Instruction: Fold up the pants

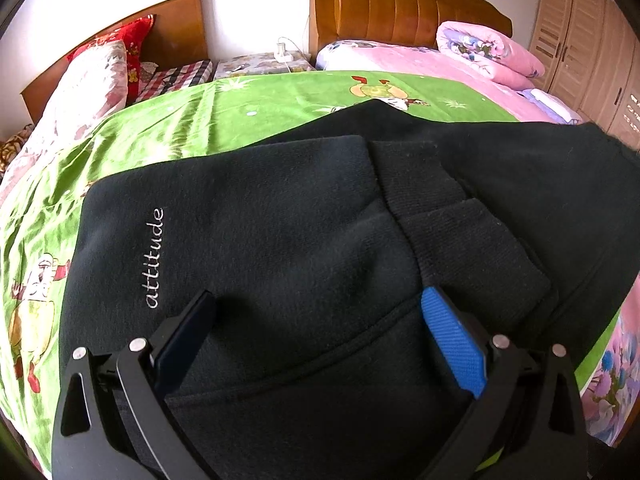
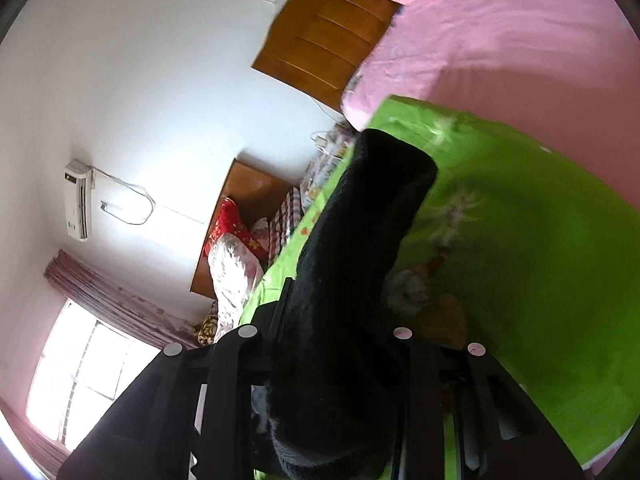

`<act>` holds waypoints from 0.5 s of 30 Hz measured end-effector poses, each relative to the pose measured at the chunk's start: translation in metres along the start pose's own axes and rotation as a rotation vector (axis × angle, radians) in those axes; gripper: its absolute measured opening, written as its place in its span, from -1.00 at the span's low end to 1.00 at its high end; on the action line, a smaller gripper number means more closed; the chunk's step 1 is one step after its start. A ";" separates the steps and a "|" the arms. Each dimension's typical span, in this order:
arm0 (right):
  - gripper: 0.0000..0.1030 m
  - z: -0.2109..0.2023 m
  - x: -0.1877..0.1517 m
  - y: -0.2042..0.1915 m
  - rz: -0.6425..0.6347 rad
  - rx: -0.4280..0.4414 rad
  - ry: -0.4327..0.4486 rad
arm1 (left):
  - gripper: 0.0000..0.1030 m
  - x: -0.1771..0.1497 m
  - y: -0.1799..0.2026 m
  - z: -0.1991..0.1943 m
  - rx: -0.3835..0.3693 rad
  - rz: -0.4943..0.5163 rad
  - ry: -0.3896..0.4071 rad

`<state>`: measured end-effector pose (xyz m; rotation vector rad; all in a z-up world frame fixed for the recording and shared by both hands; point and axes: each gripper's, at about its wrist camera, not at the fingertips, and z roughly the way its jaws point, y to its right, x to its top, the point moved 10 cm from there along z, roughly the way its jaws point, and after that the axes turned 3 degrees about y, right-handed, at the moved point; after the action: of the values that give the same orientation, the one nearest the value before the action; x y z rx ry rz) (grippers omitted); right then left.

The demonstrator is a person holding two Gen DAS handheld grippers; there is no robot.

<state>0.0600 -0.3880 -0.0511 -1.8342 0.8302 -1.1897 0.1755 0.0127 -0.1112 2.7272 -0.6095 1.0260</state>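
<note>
Pants [image 1: 280,220] lie between spread left fingers [image 1: 452,340]; only the right view shows fingers clamped on fabric.

pants [image 1: 280,220]: black fleece, white "attitude" lettering
state: apparently part-folded
place: green blanket [image 1: 180,120]

White-walled bedroom with two wooden headboards [image 1: 400,4], a green cartoon bedspread [image 1: 240,104], pink bedding [image 1: 440,64], louvred wardrobe [image 1: 580,40], wall air conditioner [image 2: 78,200] and bright curtained window [image 2: 80,376].
</note>
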 end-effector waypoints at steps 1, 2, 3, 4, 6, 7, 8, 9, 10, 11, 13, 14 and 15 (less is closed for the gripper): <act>-0.39 0.002 -0.002 -0.018 -0.025 0.019 0.003 | 0.97 0.000 0.000 -0.001 0.002 -0.002 -0.002; -0.39 0.007 -0.004 -0.036 -0.067 0.031 0.004 | 0.97 0.001 -0.001 -0.002 0.004 -0.005 -0.003; -0.39 0.013 -0.009 -0.064 -0.130 0.043 0.003 | 0.97 0.001 -0.002 -0.008 0.007 -0.011 -0.004; -0.39 0.020 -0.016 -0.089 -0.182 0.052 -0.006 | 0.95 0.003 -0.005 -0.016 0.006 -0.017 0.009; -0.39 0.041 -0.038 -0.144 -0.324 0.046 -0.025 | 0.95 0.012 -0.023 -0.045 -0.004 -0.059 0.094; -0.39 0.052 -0.051 -0.167 -0.389 0.042 -0.035 | 0.95 0.015 -0.040 -0.062 -0.001 -0.101 0.136; -0.39 0.066 -0.067 -0.188 -0.452 0.040 -0.053 | 0.95 0.016 -0.060 -0.077 0.016 -0.150 0.169; -0.39 0.086 -0.095 -0.214 -0.539 0.037 -0.085 | 0.95 0.017 -0.078 -0.088 0.034 -0.193 0.195; -0.39 0.101 -0.118 -0.230 -0.608 0.029 -0.105 | 0.95 0.016 -0.101 -0.101 0.058 -0.245 0.222; -0.39 0.118 -0.145 -0.243 -0.687 0.013 -0.126 | 0.95 0.014 -0.122 -0.112 0.081 -0.291 0.240; -0.37 0.160 -0.218 -0.253 -0.857 -0.034 -0.234 | 0.95 0.000 -0.165 -0.136 0.141 -0.375 0.264; -0.30 0.177 -0.253 -0.249 -0.903 -0.042 -0.306 | 0.95 -0.006 -0.178 -0.143 0.160 -0.398 0.267; -0.21 0.198 -0.295 -0.235 -0.934 -0.050 -0.415 | 0.95 -0.014 -0.189 -0.148 0.172 -0.419 0.264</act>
<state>0.1662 0.0232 -0.0217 -2.4814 -0.2947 -1.2206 0.1592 0.2312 -0.0113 2.6204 0.0950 1.3341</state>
